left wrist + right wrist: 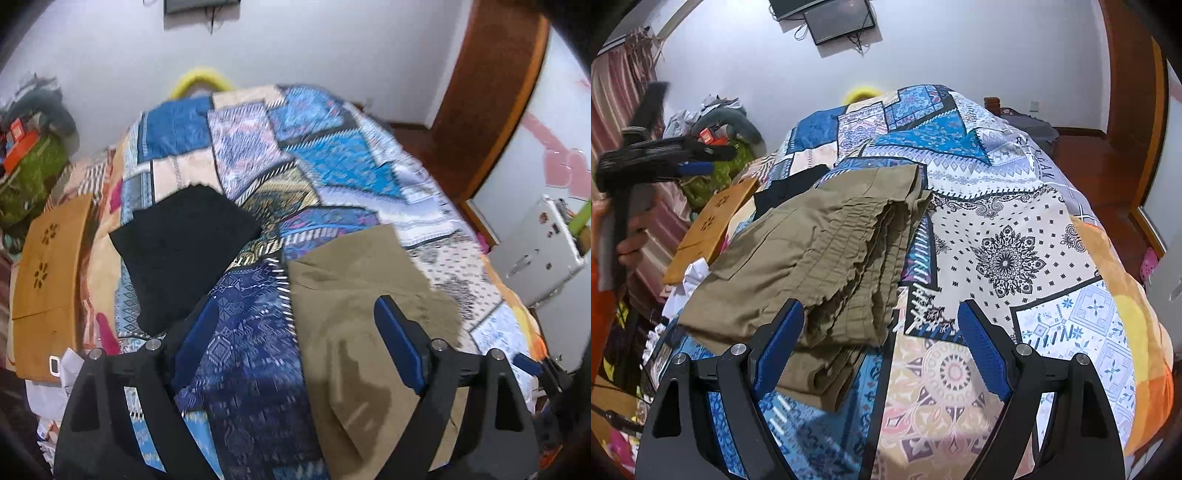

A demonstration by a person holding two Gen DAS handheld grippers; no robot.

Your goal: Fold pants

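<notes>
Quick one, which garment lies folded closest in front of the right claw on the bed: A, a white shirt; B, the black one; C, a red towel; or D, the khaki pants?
D: the khaki pants sit in a stacked fold just ahead of the open right claw, while the black garment lies farther back behind them.

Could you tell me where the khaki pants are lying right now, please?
The khaki pants lie folded on the patterned bedspread, left of centre in the right wrist view, with a black garment beyond them toward the wooden board.
</notes>
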